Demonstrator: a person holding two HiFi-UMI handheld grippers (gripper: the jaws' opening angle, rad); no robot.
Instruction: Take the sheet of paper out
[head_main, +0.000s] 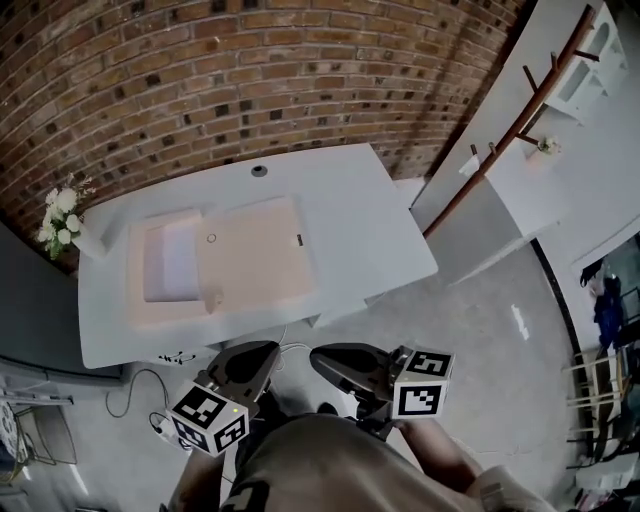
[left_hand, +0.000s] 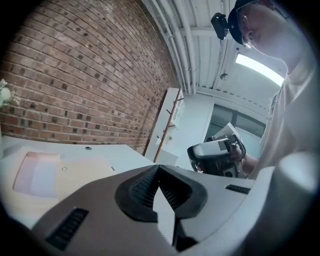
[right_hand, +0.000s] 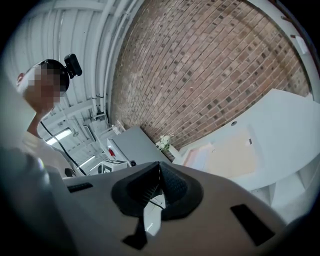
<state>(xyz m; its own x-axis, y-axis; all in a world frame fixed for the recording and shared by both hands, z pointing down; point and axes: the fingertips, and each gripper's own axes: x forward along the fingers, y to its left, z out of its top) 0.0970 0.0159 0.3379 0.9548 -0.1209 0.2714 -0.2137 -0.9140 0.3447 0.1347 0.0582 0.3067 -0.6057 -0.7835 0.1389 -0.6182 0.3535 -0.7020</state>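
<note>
No text, brand or number was readable. Only black-and-white square code patterns showed on the left marker cube (head_main: 208, 418) and right marker cube (head_main: 421, 384), both just behind the fingers (head_main: 248, 365). A small dark tag (head_main: 299, 240) on the pink folder (head_main: 255, 265), well ahead of the fingers, was too small to read.

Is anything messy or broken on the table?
Nothing stands out. The pink folder lies flat and open on the white table, a sheet of paper rests in its left half, and the flowers stand upright.
</note>
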